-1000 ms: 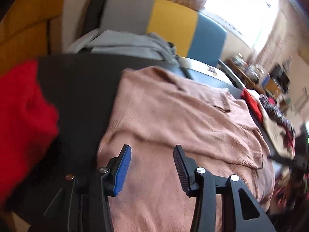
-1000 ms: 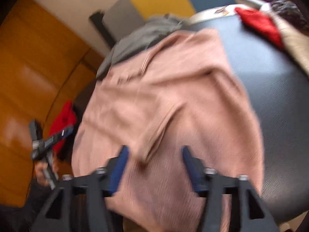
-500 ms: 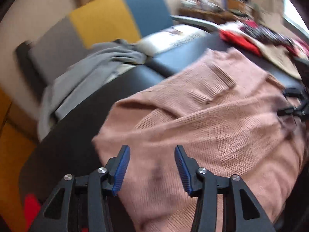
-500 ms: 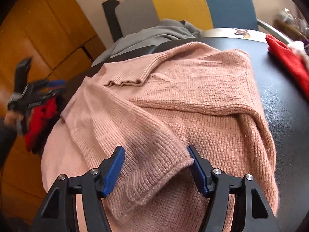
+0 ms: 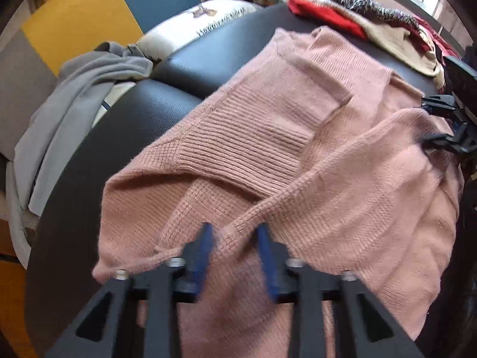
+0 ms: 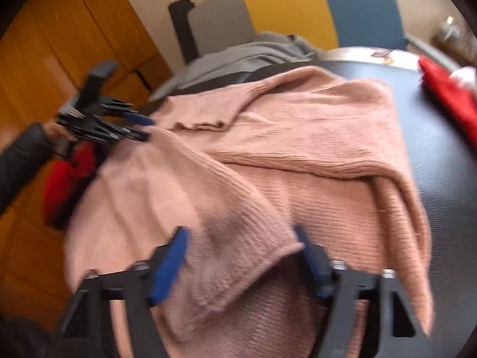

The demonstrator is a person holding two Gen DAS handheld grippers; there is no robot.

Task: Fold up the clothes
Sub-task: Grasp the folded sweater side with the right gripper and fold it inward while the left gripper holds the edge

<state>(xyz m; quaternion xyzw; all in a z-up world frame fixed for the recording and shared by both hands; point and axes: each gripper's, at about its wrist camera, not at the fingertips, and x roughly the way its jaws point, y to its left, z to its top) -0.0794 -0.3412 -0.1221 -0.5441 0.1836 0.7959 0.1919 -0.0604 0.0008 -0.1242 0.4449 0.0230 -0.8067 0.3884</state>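
Across the black padded table (image 5: 179,68): a pink knitted sweater (image 5: 268,137), rumpled, with one ribbed sleeve folded over its body and part of its hem hanging off the near edge.

At the sweater's near corner, the left gripper (image 5: 235,247), pointing steeply down. Blue-padded fingers (image 5: 199,253) just now closing, clenched on a raised ridge of the pink knit that fills the gap between them. Same grip visible from the right wrist view, at the far left edge of the sweater, held by a hand (image 6: 56,132) in a dark sleeve (image 6: 21,155).

At the opposite side, the right gripper (image 6: 241,244), tilted down over the table. Fingers likewise just closing, grasping the loose end of the other pink sleeve (image 6: 232,223), which spans from one pad to the other; picture blurred there, so firmness of the pinch hard to judge.

Beyond the sweater, a grey garment (image 5: 74,89) draped over a chair with a grey, yellow and blue back (image 5: 74,12). On the far part of the table, apart from the sweater, a red garment (image 5: 322,12) beside a heap of mixed clothes (image 5: 387,26). Off the left edge, another red cloth (image 6: 65,179) against orange wooden panelling (image 6: 59,44).
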